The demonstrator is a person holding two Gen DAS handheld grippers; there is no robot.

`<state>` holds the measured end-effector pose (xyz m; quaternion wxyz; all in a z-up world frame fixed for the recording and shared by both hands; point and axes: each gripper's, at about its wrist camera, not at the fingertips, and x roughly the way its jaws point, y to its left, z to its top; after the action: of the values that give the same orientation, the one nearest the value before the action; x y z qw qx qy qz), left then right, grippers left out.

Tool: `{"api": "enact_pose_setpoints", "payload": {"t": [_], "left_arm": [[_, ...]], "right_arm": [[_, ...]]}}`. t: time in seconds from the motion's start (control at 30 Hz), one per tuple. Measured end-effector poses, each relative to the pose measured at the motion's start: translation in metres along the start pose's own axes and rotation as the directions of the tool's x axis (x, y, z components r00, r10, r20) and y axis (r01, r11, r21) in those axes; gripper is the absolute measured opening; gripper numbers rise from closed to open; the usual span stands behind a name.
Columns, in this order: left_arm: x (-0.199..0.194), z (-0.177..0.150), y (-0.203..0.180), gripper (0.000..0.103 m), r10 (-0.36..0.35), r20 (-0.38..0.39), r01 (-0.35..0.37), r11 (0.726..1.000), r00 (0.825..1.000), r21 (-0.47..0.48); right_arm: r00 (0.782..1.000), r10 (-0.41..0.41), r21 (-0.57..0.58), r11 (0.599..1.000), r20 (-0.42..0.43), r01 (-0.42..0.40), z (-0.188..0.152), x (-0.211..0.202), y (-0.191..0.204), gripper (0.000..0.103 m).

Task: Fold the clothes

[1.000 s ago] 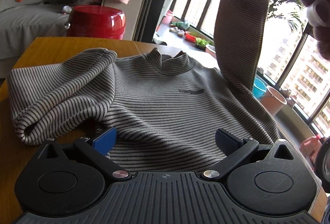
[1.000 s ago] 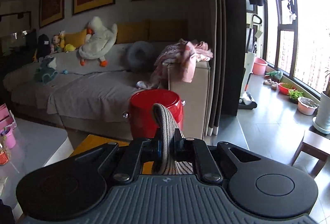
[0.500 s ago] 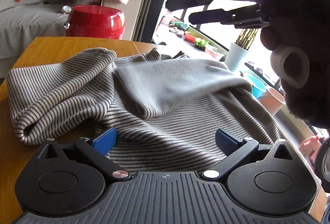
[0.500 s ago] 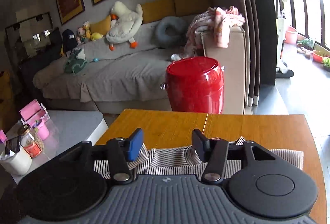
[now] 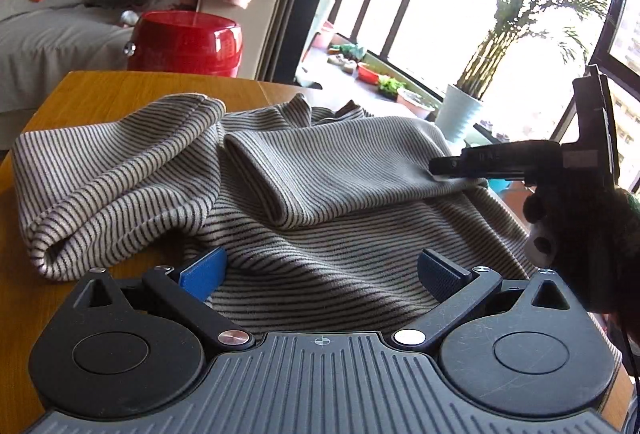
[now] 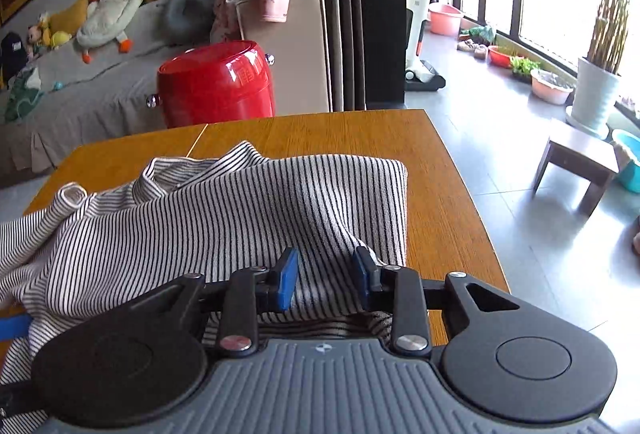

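Though lidded, red drum (image 6: pixel 216 84) contents unseen

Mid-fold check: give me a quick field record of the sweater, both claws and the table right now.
garment: striped sweater, spread on wooden table
right sleeve: folded across the chest
left sleeve: bunched in a fold at the sweater's side
left claw: open, low over the hem, gripping nothing
right claw: jaws just been closing, fabric ridge between the pads, not pinched
beyond table: red drum stool
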<state>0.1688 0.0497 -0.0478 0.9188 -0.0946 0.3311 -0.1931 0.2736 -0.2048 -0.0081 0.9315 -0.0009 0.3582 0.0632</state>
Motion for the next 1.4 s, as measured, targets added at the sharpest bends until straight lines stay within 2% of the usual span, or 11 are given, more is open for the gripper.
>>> {"api": "enact_pose_setpoints", "payload": {"t": [0.1,0.23,0.3,0.43,0.57,0.63,0.8,0.97,1.2,1.33,1.4], "left_arm": [[0.000,0.001,0.001,0.103,-0.006,0.004,0.006,1.000,1.000,-0.008],[-0.004,0.009,0.012,0.101,-0.045,0.053,0.050,0.995,0.998,-0.089],[-0.003,0.016,0.016,0.082,-0.052,0.064,0.060,0.990,0.997,-0.127],[0.023,0.030,0.015,0.079,0.005,-0.009,-0.007,0.985,1.000,-0.174],[0.040,0.041,0.002,0.077,0.068,-0.012,-0.069,0.987,0.998,-0.143],[0.046,0.043,-0.005,0.068,0.106,-0.012,-0.107,0.988,0.994,-0.109],[0.047,0.042,-0.012,0.022,0.175,0.041,-0.176,0.984,0.984,0.007],[0.035,0.058,-0.005,0.012,0.229,0.165,-0.239,0.970,0.959,0.044],[0.027,0.059,0.018,0.013,0.308,0.184,-0.311,0.950,0.933,-0.017],[0.002,0.063,0.017,0.014,0.209,0.206,-0.202,0.978,0.956,-0.051],[-0.006,0.061,0.010,0.025,0.113,0.197,-0.105,0.993,0.974,-0.047]], "right_arm": [[1.000,-0.004,-0.070,0.998,0.006,0.005,-0.005,-0.005,0.011,0.040],[0.997,0.044,-0.019,0.999,0.071,-0.043,-0.019,-0.007,0.010,0.043],[0.991,0.046,-0.013,0.999,0.122,-0.045,-0.028,-0.009,0.010,0.044],[0.970,0.055,0.018,0.998,0.239,-0.061,-0.036,-0.026,0.002,0.046],[0.948,0.068,0.103,0.989,0.311,-0.105,-0.038,-0.035,-0.014,0.058],[0.946,0.073,0.140,0.983,0.315,-0.123,-0.038,-0.035,-0.021,0.058],[0.946,0.074,0.141,0.982,0.316,-0.124,-0.038,-0.033,-0.021,0.059],[0.946,0.069,0.135,0.984,0.316,-0.116,-0.038,-0.032,-0.018,0.061],[0.954,0.056,0.123,0.988,0.295,-0.096,-0.039,-0.031,-0.013,0.064],[0.961,0.038,0.097,0.993,0.275,-0.067,-0.038,-0.028,-0.007,0.064],[0.966,0.031,0.068,0.996,0.256,-0.050,-0.036,-0.026,-0.002,0.064]]}}
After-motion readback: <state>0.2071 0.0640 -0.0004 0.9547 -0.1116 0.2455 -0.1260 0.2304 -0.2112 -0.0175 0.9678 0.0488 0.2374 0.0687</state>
